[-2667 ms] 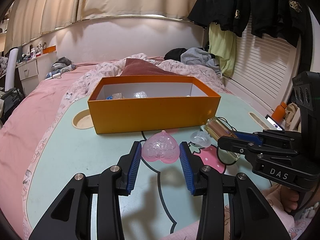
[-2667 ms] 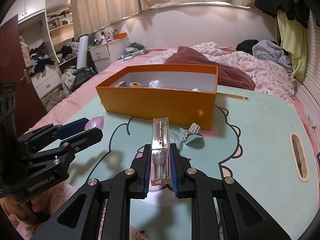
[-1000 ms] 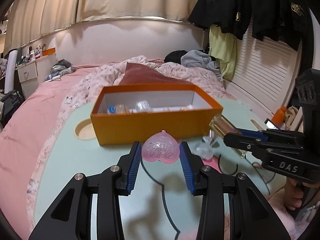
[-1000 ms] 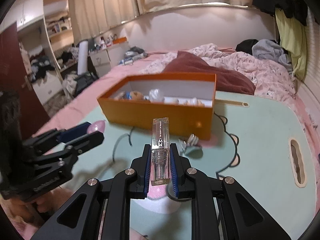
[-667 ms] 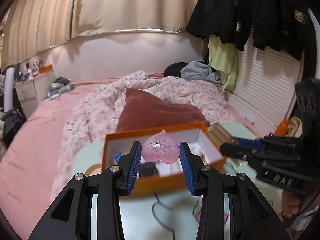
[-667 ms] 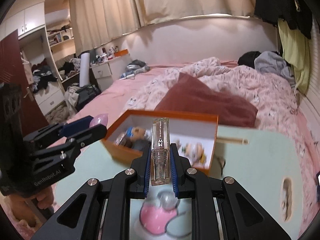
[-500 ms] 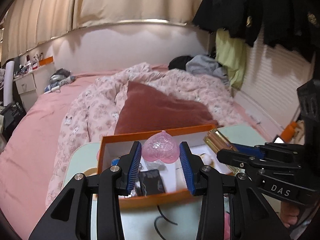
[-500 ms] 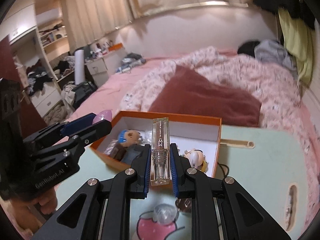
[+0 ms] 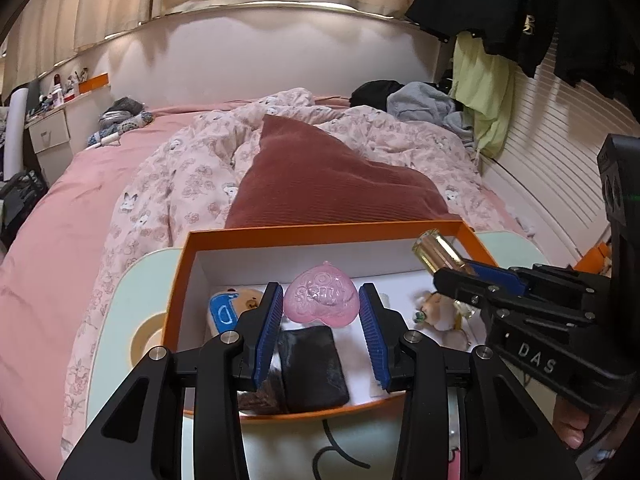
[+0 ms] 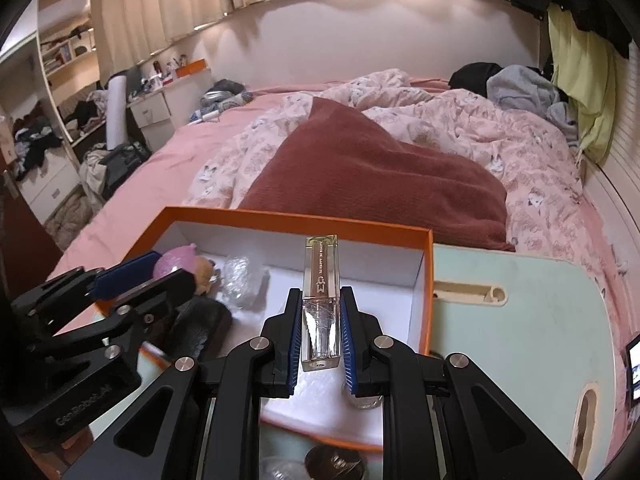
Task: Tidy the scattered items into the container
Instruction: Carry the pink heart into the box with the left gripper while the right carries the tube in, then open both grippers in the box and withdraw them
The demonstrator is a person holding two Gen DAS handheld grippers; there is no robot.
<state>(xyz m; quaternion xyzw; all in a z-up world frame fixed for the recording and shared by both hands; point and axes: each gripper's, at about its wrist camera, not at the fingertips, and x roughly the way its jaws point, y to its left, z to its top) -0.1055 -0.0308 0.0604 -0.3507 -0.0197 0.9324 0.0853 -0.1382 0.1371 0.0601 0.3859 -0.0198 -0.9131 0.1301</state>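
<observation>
The left tongs (image 9: 320, 320) are matte black, with two angular arms that have triangular cut-outs. Silver round screw heads sit at the joints, and the inner faces carry ribbed blue pads (image 9: 267, 332). The right tongs (image 10: 320, 320) are built alike: black arms, silver screws, blue ribbed pads (image 10: 347, 344). Seen from the left tongs' camera, the right unit's black side reads "DAS" in pale letters; its bulky black housing rises behind that lettering. From the right camera, the left unit's side reads "GenRobot.AI".
</observation>
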